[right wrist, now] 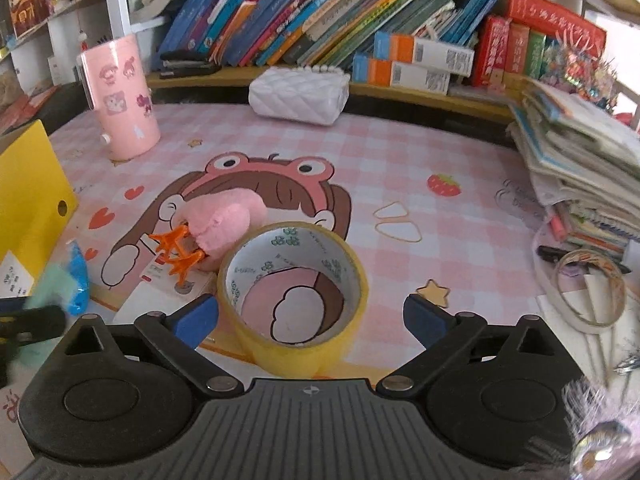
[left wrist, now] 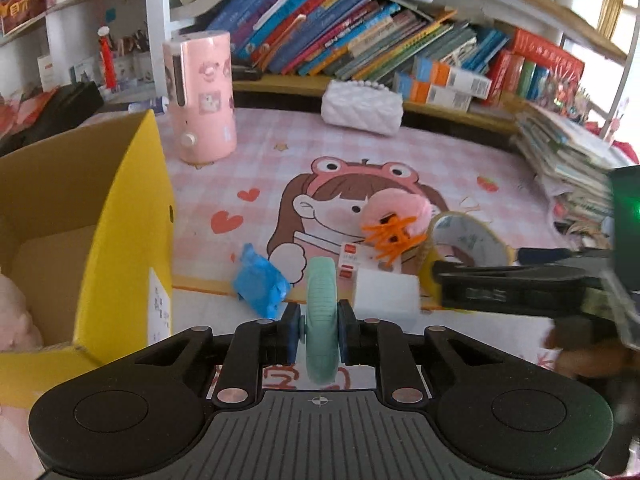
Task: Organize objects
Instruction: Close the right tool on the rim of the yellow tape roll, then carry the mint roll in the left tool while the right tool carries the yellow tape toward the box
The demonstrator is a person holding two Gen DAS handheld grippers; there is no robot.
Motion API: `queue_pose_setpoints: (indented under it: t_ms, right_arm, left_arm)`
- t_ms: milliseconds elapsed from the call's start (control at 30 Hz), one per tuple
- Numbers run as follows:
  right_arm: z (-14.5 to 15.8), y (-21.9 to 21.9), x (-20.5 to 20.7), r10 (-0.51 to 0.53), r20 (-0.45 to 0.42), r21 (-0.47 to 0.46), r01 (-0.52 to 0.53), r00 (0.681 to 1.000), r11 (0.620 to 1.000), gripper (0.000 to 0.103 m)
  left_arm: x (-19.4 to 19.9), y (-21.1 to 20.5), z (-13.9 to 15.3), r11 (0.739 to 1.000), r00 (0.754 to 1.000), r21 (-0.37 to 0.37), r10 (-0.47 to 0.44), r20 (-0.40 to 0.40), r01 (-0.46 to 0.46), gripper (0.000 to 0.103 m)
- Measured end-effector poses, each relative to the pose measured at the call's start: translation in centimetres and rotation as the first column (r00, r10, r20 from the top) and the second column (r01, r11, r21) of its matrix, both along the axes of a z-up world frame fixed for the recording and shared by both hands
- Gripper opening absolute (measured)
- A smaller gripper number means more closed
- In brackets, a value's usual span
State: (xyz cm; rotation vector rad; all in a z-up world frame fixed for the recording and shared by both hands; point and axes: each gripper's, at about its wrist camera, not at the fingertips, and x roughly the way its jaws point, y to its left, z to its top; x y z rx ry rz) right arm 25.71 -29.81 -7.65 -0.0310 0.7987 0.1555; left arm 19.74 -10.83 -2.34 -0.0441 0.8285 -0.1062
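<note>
On the worktop (right wrist: 460,152), beside the yellow box (left wrist: 132,216), a tape roll (right wrist: 294,292) is flanked, untouched, by the wide-open right gripper (right wrist: 310,318); a mint-green disc (left wrist: 321,312) is clamped edgewise in the left gripper (left wrist: 319,330).

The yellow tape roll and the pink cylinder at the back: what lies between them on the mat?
In the right wrist view, a pink plush toy with orange feet lies between.
</note>
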Motion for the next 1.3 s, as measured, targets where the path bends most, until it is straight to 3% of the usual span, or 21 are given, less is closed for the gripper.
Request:
queue_pose_setpoints:
  t_ms: [200,300,567,867,1300]
  right_arm:
    - [-1.1,0.5,1.3,0.003,-0.031,-0.004,-0.003,1.0,1.0,0.096]
    - [-1.0,0.7,1.2,0.016,-0.029,0.005,-0.016,0.999,1.0,0.083]
    - [1.4,0.4,-1.0,-0.041,0.033,0.007,0.041,0.999,0.999,0.082]
    - [5.4,0.9,-6.3,-0.104,0.061,0.067,0.1,0.993,0.993,0.082]
    - [5.6,6.2,-12.9,-0.049,0.061,0.02,0.048,0.997,0.999,0.082]
  left_arm:
    - [-1.1,0.6,0.5,1.0,1.0,0.002,-0.001,0.011,0.001,0.018]
    - [-1.5,0.9,0.8,1.0,1.0,-0.003,0.003,0.019,-0.003,0.018]
    - [-2.5,1.6,1.4,0.999,0.998,-0.032,-0.013,0.056,0.015,0.018]
    - [-4.2,2.8,2.0,0.996,0.995,-0.077,-0.046,0.089,0.053,0.018]
    - [-8.1,6.6,2.4,0.991,0.991,-0.107,-0.072,0.111,0.084,0.018]
